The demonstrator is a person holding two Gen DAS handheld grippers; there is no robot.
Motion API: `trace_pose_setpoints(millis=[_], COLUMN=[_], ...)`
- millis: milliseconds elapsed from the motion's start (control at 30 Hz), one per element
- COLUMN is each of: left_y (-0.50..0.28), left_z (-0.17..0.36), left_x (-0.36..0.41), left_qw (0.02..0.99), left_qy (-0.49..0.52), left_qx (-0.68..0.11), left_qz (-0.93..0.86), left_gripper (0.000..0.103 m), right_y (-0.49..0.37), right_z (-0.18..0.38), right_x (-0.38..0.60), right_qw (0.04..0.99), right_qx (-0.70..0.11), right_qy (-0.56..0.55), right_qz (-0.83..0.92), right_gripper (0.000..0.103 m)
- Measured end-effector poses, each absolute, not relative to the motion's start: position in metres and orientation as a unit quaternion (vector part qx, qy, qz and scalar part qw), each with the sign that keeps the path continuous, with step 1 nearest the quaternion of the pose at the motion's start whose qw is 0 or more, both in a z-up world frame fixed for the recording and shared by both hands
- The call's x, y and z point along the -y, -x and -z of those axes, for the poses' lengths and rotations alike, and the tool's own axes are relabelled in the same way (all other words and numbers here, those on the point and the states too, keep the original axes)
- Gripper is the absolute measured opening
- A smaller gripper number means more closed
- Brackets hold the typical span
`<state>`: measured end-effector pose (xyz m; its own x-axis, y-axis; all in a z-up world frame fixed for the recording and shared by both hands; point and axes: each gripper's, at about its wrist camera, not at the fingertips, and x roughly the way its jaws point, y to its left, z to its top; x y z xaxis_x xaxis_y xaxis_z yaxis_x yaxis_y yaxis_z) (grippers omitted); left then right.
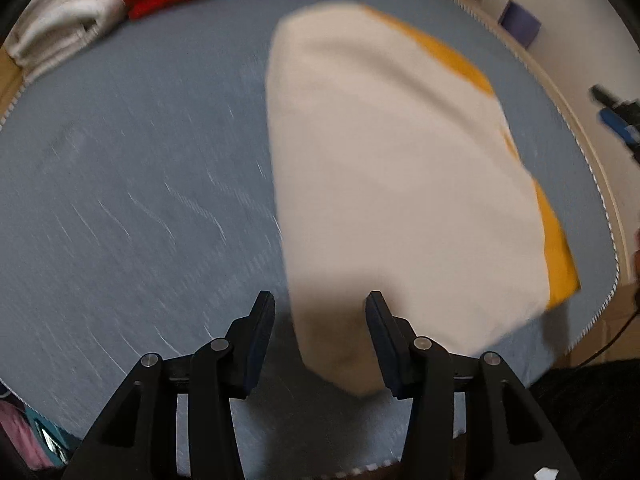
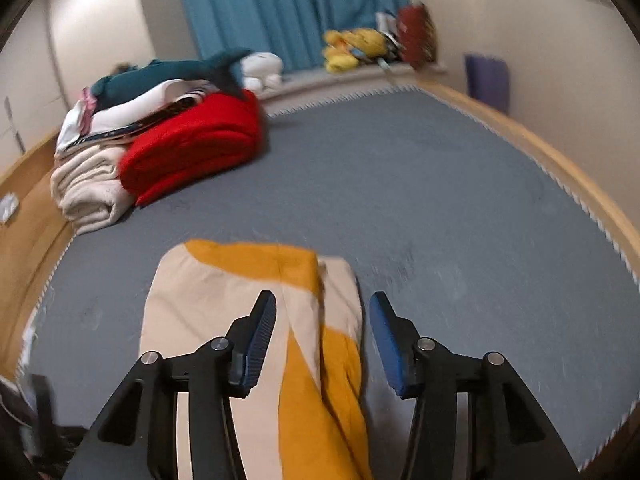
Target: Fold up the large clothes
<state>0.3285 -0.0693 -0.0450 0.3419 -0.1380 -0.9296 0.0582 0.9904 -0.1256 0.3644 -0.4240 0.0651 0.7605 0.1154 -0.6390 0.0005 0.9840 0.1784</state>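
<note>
Folded garment lies under both open hand-held grippers.

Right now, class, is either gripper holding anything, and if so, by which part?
Nothing is held. The left gripper and right gripper are both open above the garment.

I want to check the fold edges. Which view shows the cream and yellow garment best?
The left wrist view: nearly the whole garment lies in frame, though blurred, with yellow showing only along the far edge. The right wrist view shows just one end, sharper, partly hidden by the hand-held gripper.
</note>
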Motion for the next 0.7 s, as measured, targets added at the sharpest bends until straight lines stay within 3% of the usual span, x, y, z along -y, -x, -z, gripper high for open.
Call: trace_pose_setpoints(millis=[167, 500, 567, 600, 700], left_y=[-0.336, -0.333, -0.335, -0.336, -0.337], left_z=[0.053, 0.07, 0.071, 0.071, 0.07], left_x=[0.063, 0.078, 0.074, 0.073, 0.072], left_qw=[0.809, 0.8, 0.799, 0.799, 0.797], left_qy=[0.074, 0.052, 0.052, 0.051, 0.058], left_qx=[-0.58, -0.596, -0.597, -0.598, -0.599], left_qz=[0.056, 0.043, 0.044, 0.043, 0.049], left_gripper=[0.043, 0.043, 0.043, 0.043, 0.046], right_y=[-0.416, -0.513, -0.524, -0.527, -0.53], right_z=[-0.021, 0.075, 0.082, 0.082, 0.069], right_x=[0.408, 0.417, 0.419, 0.419, 0.414], right_qw=[0.908, 0.828, 0.821, 0.819, 0.839], right_qx=[-0.398, -0.497, -0.489, -0.484, -0.46], right_qy=[-0.129, -0.252, -0.283, -0.293, -0.271], right_qz=[-0.04, -0.055, -0.074, -0.088, -0.1], right_gripper=[0.05, 0.05, 0.031, 0.008, 0.003])
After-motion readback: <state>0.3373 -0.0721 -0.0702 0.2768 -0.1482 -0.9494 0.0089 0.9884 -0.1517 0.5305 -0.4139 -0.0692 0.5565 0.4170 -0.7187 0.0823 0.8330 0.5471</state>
